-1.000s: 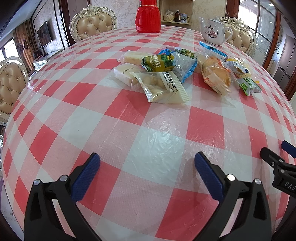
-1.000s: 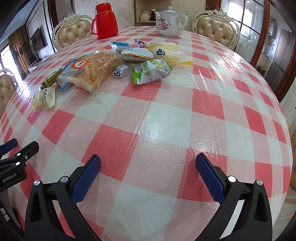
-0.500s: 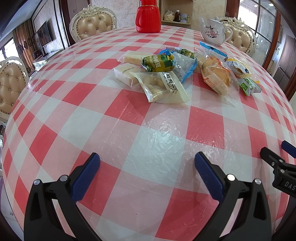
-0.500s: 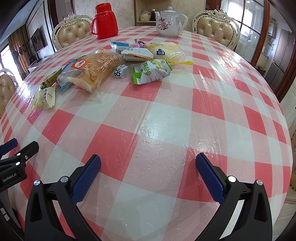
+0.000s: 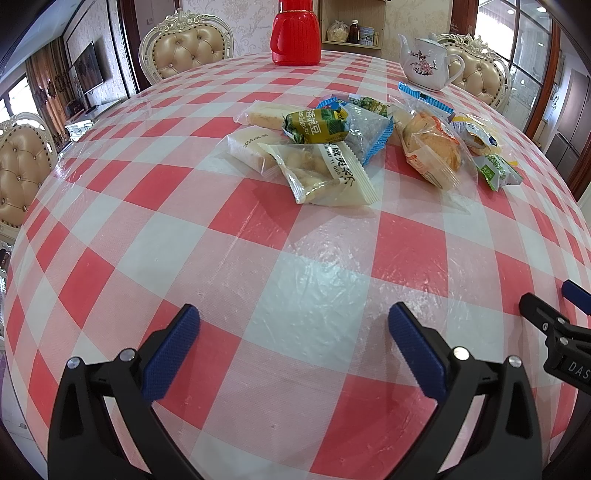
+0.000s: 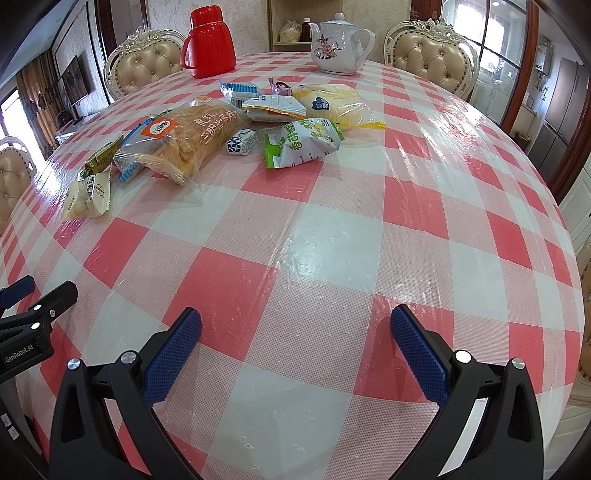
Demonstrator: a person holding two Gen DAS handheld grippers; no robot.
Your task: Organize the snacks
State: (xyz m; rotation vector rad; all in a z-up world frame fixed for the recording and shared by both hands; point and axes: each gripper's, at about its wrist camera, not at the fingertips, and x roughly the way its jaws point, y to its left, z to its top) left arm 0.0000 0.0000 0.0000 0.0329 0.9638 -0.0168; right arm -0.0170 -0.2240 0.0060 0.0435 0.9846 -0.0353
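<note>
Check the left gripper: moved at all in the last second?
No. In the left wrist view the left gripper sits open over the same checks of the tablecloth, and the red flask keeps its place at the top edge.

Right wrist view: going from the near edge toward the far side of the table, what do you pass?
Right gripper → green-and-white snack bag → yellow cake pack → white teapot.

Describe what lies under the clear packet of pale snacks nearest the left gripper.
The clear packet overlaps a white wrapped cake and a blue-edged packet. The parts beneath it are hidden; elsewhere it rests on the checked tablecloth.
</note>
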